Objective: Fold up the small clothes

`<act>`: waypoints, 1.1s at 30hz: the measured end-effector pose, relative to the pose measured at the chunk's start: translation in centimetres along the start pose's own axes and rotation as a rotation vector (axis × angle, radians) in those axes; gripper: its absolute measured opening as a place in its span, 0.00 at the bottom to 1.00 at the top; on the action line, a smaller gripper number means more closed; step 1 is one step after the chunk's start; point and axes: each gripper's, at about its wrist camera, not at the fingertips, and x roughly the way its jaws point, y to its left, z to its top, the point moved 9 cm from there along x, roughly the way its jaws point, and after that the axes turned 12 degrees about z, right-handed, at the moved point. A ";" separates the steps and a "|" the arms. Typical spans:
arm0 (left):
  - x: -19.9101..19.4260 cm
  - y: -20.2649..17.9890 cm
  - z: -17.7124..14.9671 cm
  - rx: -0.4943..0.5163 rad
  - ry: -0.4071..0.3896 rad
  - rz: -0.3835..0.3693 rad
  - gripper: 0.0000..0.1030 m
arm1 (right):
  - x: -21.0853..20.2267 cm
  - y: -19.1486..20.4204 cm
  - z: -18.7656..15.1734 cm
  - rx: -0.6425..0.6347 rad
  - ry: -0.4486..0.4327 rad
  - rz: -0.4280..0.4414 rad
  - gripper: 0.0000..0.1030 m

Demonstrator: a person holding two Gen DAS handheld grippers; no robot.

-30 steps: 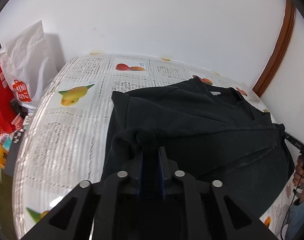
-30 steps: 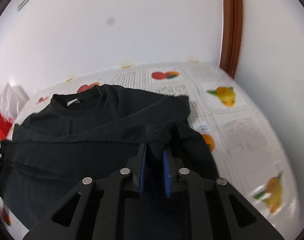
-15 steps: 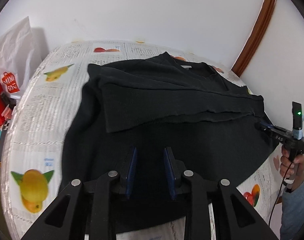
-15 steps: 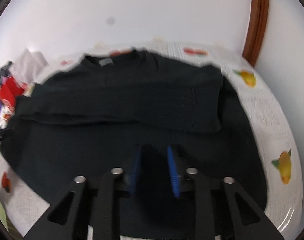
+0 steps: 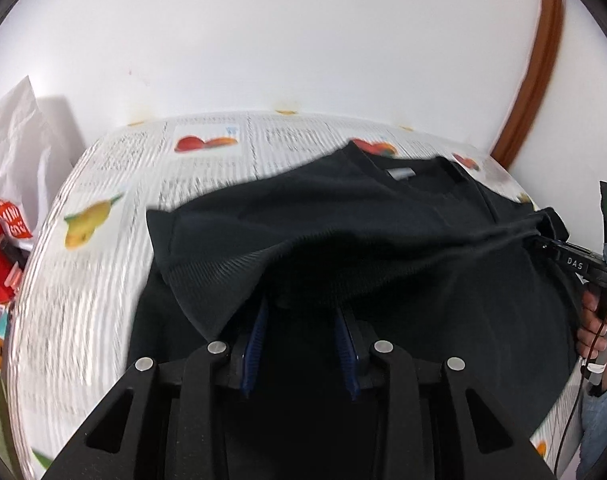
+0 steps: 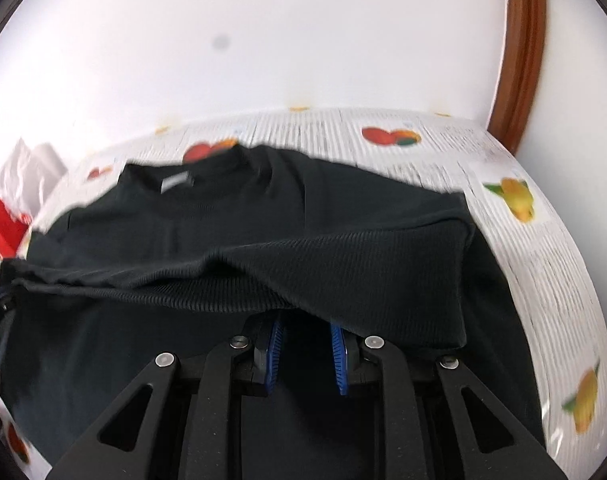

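A: What's at the far left?

B: A white paper bag (image 5: 19,152) and a red bag (image 5: 1,248) at the table's left edge, clear of the cloth.

A: And the garment?

B: The black sweater (image 5: 383,216) lies across the fruit-print tablecloth (image 5: 103,264), collar toward the wall, its lower part folded up over the body.

A: The left gripper (image 5: 301,316)?

B: Its blue fingers are parted and opening; the folded edge drapes over their tips, hiding whether anything is pinched.

A: The right gripper (image 6: 305,332)?

B: Fingers apart but closing, tips tucked under the ribbed fold; no grip visible. From the left view its nose meets the sweater's right edge, a hand (image 5: 595,320) on its handle.

A: Far right?

B: A brown wooden frame (image 6: 519,56) against the white wall.
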 end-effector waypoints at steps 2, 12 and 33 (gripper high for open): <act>0.5 0.4 1.2 -0.007 -0.007 0.012 0.30 | 0.3 -0.4 1.4 0.006 -0.015 0.000 0.20; -0.8 3.9 2.3 -0.022 -0.079 0.029 0.32 | -1.0 -5.1 4.1 -0.037 -0.067 -0.087 0.43; 1.3 5.7 2.6 -0.061 -0.079 0.102 0.12 | -2.3 -6.9 4.9 -0.006 -0.168 0.062 0.13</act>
